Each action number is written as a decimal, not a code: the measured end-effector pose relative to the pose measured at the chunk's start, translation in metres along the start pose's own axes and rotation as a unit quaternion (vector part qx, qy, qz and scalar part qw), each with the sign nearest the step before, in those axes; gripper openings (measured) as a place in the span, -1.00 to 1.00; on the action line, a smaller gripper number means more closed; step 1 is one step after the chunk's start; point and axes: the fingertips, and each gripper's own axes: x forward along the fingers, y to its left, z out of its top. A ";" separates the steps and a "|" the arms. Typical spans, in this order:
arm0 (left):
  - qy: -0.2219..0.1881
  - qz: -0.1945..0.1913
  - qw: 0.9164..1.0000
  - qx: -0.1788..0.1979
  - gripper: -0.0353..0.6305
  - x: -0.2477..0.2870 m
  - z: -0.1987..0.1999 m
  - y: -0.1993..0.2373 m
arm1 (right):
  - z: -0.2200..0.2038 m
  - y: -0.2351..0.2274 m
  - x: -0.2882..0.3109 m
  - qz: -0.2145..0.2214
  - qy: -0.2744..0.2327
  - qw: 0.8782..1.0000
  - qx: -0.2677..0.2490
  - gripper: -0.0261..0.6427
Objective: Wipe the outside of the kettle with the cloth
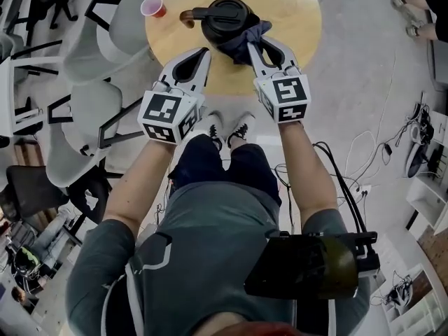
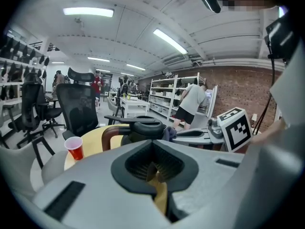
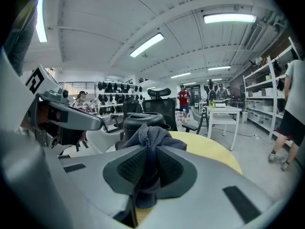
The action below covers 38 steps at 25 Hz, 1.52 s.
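Note:
A black kettle with a brown handle stands on the round wooden table. A dark grey-blue cloth lies against the kettle's near right side, and my right gripper is shut on it. In the right gripper view the cloth bunches between the jaws, with the kettle just behind. My left gripper is shut on nothing, its tips just short of the kettle's near left side. Its own view shows the kettle straight ahead and the cloth to the right.
A red cup stands at the table's left edge, left of the kettle handle. White chairs crowd the table's left side. Cables trail over the floor on the right. The person's shoes are by the near table edge.

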 end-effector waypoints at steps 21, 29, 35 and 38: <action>0.032 -0.037 0.999 0.004 -0.87 0.019 -0.067 0.017 | -0.125 -0.011 0.038 -0.065 0.101 0.993 0.019 -0.73; 0.030 -0.039 0.999 0.003 -0.87 0.020 -0.069 0.023 | -0.132 -0.011 0.040 -0.065 0.134 0.989 0.005 -0.73; 0.009 -0.055 0.998 0.011 -0.87 -0.003 -0.034 0.019 | -0.070 0.001 0.005 -0.063 0.099 0.993 -0.017 -0.73; -0.007 -0.052 0.999 0.010 -0.87 -0.013 -0.013 0.020 | -0.028 0.005 -0.014 -0.057 0.072 0.996 -0.013 -0.73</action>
